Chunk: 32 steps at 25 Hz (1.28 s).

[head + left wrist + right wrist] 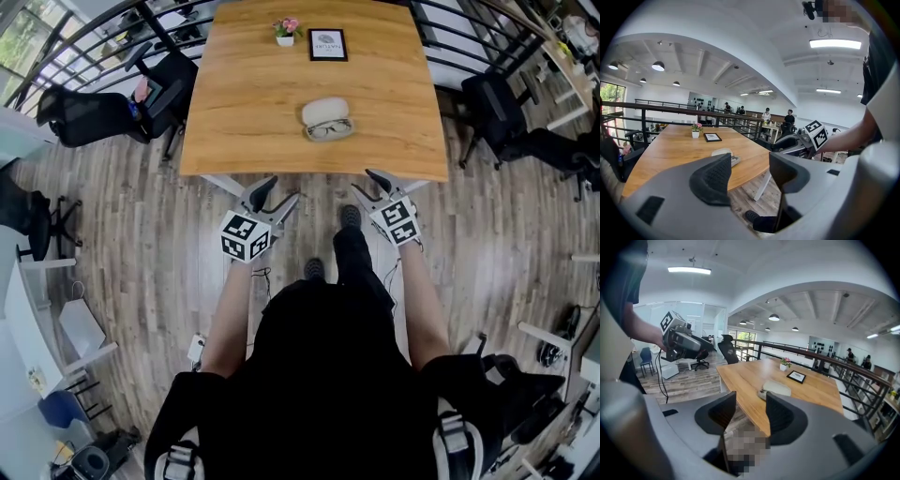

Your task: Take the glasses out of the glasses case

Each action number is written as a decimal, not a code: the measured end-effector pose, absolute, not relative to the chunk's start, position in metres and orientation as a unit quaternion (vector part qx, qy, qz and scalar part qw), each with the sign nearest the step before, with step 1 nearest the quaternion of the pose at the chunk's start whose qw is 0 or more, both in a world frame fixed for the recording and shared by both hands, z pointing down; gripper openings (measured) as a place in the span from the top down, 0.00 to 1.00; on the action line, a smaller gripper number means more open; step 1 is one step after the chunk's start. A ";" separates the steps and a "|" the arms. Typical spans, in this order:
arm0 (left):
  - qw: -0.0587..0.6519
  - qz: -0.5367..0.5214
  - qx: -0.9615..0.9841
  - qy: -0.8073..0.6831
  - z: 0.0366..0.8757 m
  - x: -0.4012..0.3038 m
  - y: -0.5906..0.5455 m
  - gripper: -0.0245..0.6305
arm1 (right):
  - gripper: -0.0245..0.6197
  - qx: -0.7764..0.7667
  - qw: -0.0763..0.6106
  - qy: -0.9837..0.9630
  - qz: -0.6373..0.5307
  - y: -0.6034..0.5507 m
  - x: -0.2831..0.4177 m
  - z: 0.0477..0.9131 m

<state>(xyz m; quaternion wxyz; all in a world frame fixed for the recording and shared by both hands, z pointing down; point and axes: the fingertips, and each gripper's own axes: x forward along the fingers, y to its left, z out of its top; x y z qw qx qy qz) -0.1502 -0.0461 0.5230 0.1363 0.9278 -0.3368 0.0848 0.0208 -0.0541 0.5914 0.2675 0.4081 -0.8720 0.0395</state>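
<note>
An open white glasses case [327, 119] lies on the wooden table [244, 103], a little right of centre near the front edge. Its lid is folded back and dark-rimmed glasses [330, 129] rest in the lower half. My left gripper [277, 195] and right gripper [371, 186] are both open and empty, held over the floor just short of the table's front edge. The case [725, 153] shows beyond the left gripper [750, 164] in the left gripper view. In the right gripper view the case [776, 389] lies ahead of the right gripper [751, 401].
A small flower pot [286, 31] and a framed picture [327, 44] stand at the table's far edge. Black office chairs [164, 89] [497, 108] flank the table, and a dark railing [84, 37] runs behind. My shoes [349, 217] are on the wooden floor.
</note>
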 end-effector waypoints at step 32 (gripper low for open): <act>0.186 0.103 0.867 -0.450 0.544 -0.085 -0.199 0.57 | 0.69 0.255 0.283 -0.923 0.055 -0.243 0.059 0.628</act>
